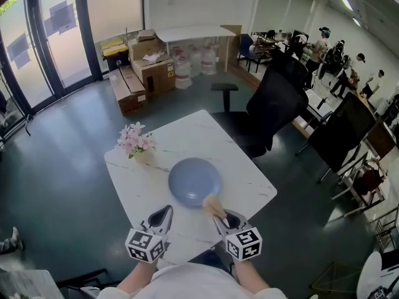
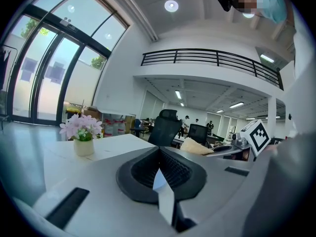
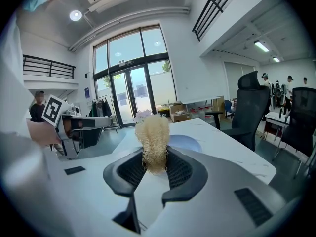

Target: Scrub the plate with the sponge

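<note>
A blue-grey plate (image 1: 194, 181) lies on the white marble table (image 1: 243, 167), just beyond both grippers. My right gripper (image 1: 221, 215) is shut on a pale, fibrous sponge (image 1: 213, 205), whose far end reaches the plate's near right rim. In the right gripper view the sponge (image 3: 153, 142) stands up between the jaws, with the plate (image 3: 183, 143) behind it. My left gripper (image 1: 163, 216) is shut with nothing in it, near the table's front edge, left of the plate. In the left gripper view its jaws (image 2: 159, 168) meet, and the sponge (image 2: 197, 145) shows at the right.
A small vase of pink flowers (image 1: 136, 143) stands at the table's far left corner. A black office chair (image 1: 274, 101) sits behind the table on the right. Cardboard boxes (image 1: 140, 73) and desks with people are farther back.
</note>
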`<action>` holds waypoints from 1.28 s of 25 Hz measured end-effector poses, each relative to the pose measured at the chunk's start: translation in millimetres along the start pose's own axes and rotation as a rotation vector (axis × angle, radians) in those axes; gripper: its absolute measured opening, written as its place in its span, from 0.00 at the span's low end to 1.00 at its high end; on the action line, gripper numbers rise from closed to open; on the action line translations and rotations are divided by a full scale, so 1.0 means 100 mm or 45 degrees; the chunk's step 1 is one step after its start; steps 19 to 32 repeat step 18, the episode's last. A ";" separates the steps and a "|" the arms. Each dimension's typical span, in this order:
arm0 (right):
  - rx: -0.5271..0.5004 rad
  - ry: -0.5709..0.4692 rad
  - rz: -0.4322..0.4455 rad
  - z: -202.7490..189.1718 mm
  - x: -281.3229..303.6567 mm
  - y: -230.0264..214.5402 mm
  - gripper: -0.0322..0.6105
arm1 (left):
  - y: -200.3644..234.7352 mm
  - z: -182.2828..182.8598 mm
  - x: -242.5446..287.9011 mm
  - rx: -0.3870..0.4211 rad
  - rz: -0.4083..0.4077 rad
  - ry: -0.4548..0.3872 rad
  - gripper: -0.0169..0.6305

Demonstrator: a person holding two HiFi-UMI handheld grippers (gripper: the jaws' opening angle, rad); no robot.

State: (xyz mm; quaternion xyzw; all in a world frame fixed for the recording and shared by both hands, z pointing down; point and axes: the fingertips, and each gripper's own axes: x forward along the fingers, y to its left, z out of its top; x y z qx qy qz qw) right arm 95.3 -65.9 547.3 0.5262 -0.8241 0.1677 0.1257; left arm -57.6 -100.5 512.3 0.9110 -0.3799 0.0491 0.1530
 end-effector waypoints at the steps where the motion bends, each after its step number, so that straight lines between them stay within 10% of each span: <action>1: 0.000 -0.001 0.000 0.00 0.00 0.00 0.23 | 0.00 0.01 0.00 -0.002 -0.001 0.000 0.08; 32: -0.010 0.009 0.027 0.02 0.10 -0.04 0.23 | 0.06 -0.01 0.09 -0.029 0.020 -0.002 0.08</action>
